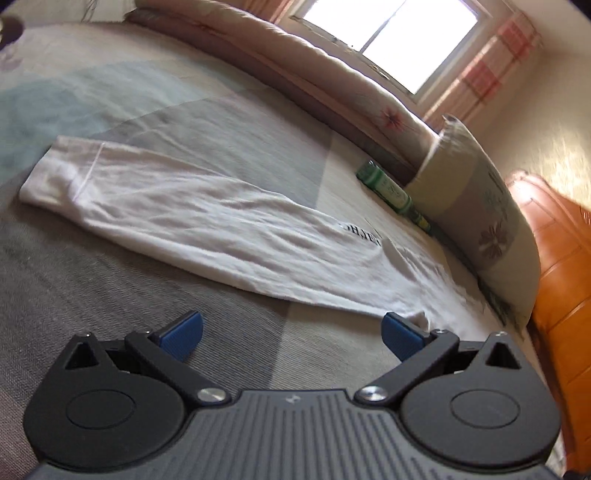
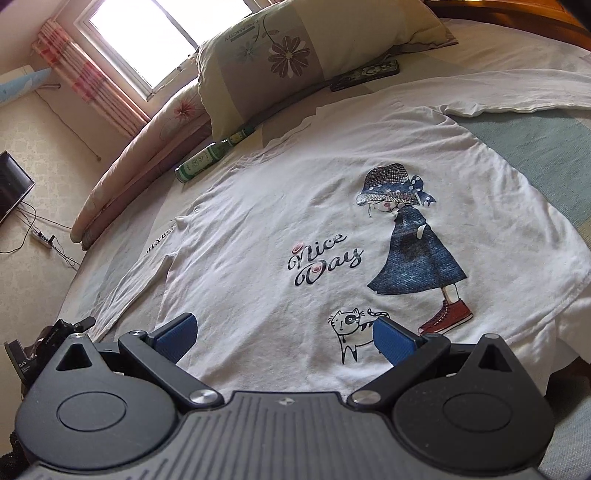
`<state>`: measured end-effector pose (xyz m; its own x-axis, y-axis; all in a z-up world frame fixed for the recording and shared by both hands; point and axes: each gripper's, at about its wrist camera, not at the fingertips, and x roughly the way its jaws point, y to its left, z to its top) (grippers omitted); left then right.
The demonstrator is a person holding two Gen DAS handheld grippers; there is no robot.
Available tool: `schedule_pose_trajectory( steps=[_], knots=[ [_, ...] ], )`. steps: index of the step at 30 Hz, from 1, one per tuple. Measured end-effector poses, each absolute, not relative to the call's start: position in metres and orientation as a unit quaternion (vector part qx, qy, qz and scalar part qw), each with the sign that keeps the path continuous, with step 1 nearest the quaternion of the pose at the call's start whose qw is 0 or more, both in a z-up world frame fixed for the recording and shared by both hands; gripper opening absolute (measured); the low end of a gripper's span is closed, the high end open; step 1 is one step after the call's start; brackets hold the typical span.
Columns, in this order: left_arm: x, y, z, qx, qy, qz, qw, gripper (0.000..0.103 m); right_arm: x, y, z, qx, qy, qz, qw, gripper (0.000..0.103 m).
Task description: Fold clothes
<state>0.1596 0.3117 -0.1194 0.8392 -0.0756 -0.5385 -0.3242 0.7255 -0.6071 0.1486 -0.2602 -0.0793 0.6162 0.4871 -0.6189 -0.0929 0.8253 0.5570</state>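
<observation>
- A white long-sleeved shirt (image 2: pixel 280 221) of soft, finely wrinkled cotton lies spread flat, front side up, across a bed (image 2: pixel 546 155) covered in a woven sheet of grey, pale blue and beige panels
- The shirt's chest print (image 2: pixel 410 236) shows a girl in a spotted blue hat, a dark blue dress and red sneakers, with a small line-drawn cat (image 2: pixel 349 328) at her feet and the cursive words "Nice Day" beside her
- One sleeve (image 1: pixel 207 206) stretches out long and flat over the sheet in the left wrist view, tapering to a cuff at its far end, with small black lettering near the shoulder
- A plump rectangular pillow (image 2: pixel 295 55) in pale yellow-green and grey, printed with flowers, rests at the head of the bed; a green-and-white cylindrical bottle (image 2: pixel 207 158) lies on its side just beside it, near the shirt's shoulder
- A rolled quilt (image 1: pixel 332 85) with a pink flower motif runs along the bed's far edge below a bright window (image 1: pixel 391 33) hung with pink plaid curtains (image 1: pixel 491 77)
- The left gripper (image 1: pixel 291 334), black with ribbed blue pads, hangs spread wide above the sheet, holding nothing; its right pad sits close to the sleeve's near edge, though contact cannot be made out
- The right gripper (image 2: pixel 284 338) is likewise spread wide and empty, poised over the shirt's lower hem area, one blue pad overlapping the cat print in view
</observation>
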Motion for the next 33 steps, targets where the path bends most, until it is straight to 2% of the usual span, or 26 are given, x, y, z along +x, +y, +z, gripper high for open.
schedule_pose_trajectory(
  steps=[5,21,27,33],
  knots=[
    [0.149,0.344,-0.131,-0.471,0.221,0.067,0.851,0.102,0.155,-0.257,-0.083,0.253,0.412,0.165,0.86,0.103],
    [0.163,0.393,-0.131,-0.492,0.194,0.133,0.838,0.102,0.165,-0.247,-0.081,0.24,0.414,0.157,0.864,0.103],
    [0.166,0.407,-0.124,-0.447,0.194,0.196,0.851,0.102,0.162,-0.25,-0.078,0.229,0.411,0.147,0.87,0.103],
    [0.169,0.399,-0.129,-0.466,0.185,0.168,0.849,0.102,0.165,-0.254,-0.08,0.247,0.41,0.141,0.867,0.103]
  ],
)
